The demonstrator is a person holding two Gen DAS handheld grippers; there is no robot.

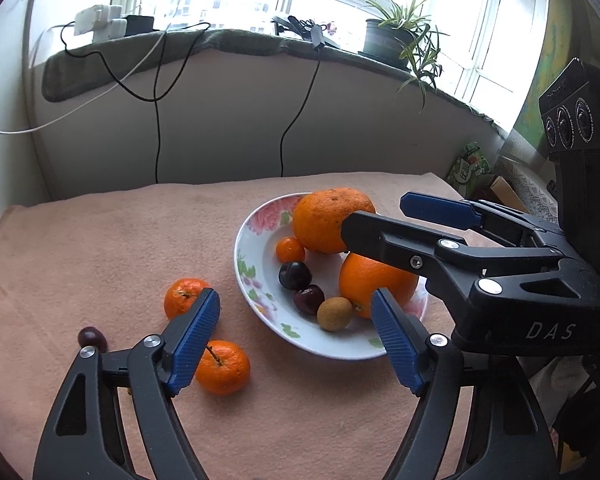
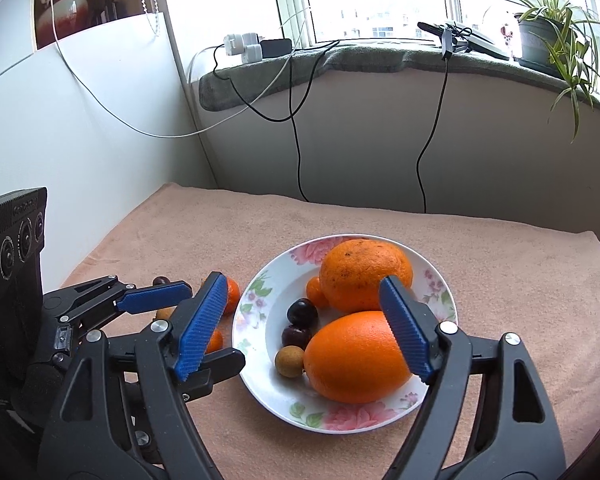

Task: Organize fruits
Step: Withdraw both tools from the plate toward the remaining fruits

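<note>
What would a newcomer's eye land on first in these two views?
The flowered plate mid-table on the pink cloth, holding two big oranges, dark cherries and a brown longan. Two tangerines and one cherry lie on the cloth beside it, past the plate's left edge in both views.

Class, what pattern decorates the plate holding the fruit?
Pink flowers with green leaves on a white plate, seen best in the right wrist view.

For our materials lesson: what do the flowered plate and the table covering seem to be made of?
Plate: probably glazed ceramic, possibly melamine; glossy white with printed pink flowers and light glints on the rim.
Table covering: seemingly soft pink fabric, like a towel or blanket; matte, fuzzy nap, no shine.
</note>
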